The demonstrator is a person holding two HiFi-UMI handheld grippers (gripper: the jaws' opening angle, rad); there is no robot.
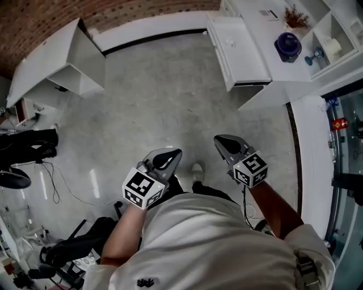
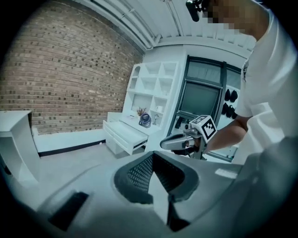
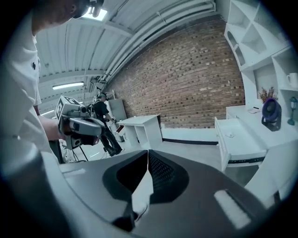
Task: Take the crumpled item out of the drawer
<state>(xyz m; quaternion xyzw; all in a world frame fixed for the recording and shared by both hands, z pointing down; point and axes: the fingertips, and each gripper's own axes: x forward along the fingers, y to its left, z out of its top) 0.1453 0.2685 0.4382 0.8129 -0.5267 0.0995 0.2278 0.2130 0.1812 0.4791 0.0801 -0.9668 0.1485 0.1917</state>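
Observation:
A white cabinet stands far ahead with its top drawer [image 1: 238, 52] pulled out; the same drawer [image 2: 123, 135] [image 3: 235, 139] shows in both gripper views. No crumpled item can be made out inside it from here. I hold both grippers close to my body, well short of the cabinet. My left gripper [image 1: 172, 153] [image 2: 152, 156] is shut with nothing between its jaws. My right gripper [image 1: 221, 140] [image 3: 148, 153] is also shut and holds nothing. Each gripper appears in the other's view, the right gripper [image 2: 173, 143] and the left gripper [image 3: 84, 126].
A blue fan [image 1: 287, 45] and a dried plant [image 1: 296, 17] sit on the cabinet top, below open shelves. A white desk [image 1: 57, 59] stands at the back left by the brick wall. Cables and stands [image 1: 34, 170] crowd the left; another person [image 3: 100, 114] stands there.

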